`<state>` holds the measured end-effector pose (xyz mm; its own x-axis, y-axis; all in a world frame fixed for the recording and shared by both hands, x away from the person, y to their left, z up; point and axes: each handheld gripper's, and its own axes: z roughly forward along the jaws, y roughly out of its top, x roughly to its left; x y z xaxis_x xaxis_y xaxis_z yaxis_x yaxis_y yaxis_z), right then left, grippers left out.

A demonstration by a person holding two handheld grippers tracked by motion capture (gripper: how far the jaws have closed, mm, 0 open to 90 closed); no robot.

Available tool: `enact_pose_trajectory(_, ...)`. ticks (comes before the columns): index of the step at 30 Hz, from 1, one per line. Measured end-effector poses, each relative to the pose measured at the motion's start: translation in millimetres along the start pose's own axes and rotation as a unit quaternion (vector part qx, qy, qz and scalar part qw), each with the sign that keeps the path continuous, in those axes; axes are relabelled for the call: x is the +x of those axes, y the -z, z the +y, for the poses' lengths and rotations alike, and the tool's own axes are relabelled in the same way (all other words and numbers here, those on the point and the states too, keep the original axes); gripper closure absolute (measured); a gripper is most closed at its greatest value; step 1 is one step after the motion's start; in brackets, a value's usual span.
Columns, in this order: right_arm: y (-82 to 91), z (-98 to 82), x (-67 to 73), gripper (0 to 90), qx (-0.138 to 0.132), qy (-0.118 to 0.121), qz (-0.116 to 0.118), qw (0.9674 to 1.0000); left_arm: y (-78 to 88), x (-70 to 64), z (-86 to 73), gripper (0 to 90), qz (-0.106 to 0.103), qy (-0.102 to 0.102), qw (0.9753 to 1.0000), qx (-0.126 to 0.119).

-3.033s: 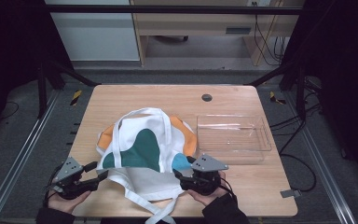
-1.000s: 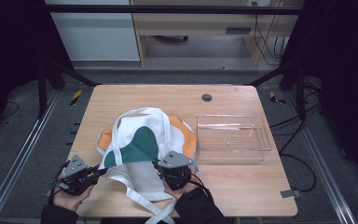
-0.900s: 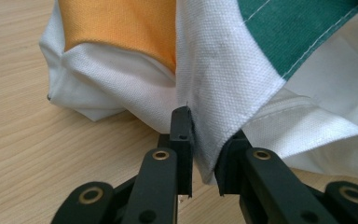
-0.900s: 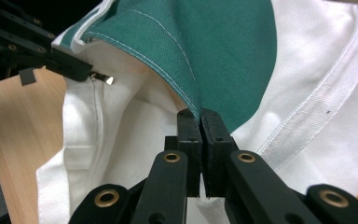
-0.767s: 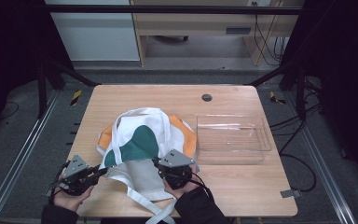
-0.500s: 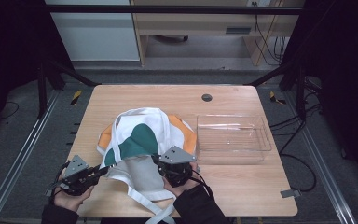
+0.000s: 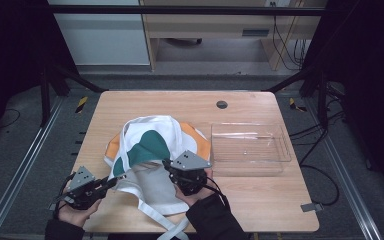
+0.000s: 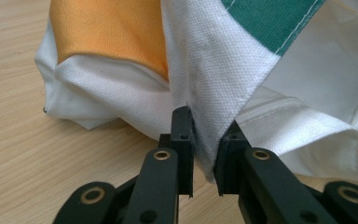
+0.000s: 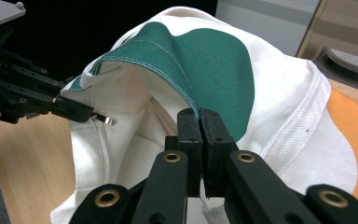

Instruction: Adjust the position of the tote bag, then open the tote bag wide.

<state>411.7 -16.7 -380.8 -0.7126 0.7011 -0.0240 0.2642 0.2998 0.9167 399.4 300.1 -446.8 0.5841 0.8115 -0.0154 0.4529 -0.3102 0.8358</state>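
Where the high view looks down on the light wooden table, a crumpled white cloth garment with green and orange patches lies between the two tools. The left gripper sits at the garment's near left edge, its jaws pressed on a white hem. The right gripper stands over the garment's middle, its tips at the green patch, which is raised off the table. Beyond the right gripper, well apart from the garment's lifted part, rests a clear rectangular plastic tray.

In the left gripper view, the left gripper pinches a folded white woven edge of the garment between its two black jaws. An orange panel lies ahead and to one side of the jaws, green cloth farther ahead on the other, and bare table beneath.

In the right gripper view, the right gripper has its jaws pressed together on the stitched green hem of the garment, which drapes up and away from the tips. The left gripper shows off to the side, clamped on a white fold.
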Motion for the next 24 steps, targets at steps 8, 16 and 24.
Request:
enact_pose_trajectory(8,-1.6,-1.9,-1.0,87.7,0.005,-0.005,0.003,1.0000,0.1,0.4,0.0,80.7,0.000,0.005,1.0000,-0.001)
enact_pose_trajectory(16,-5.5,-9.7,-0.3,85.7,0.011,0.001,0.000,0.9999,1.8,1.6,0.2,81.2,-0.004,0.013,0.9999,-0.007)
enact_pose_trajectory(24,-10.1,-16.0,3.1,77.7,0.022,0.011,-0.006,0.9997,2.8,1.0,0.3,81.4,-0.003,0.014,0.9999,-0.008)
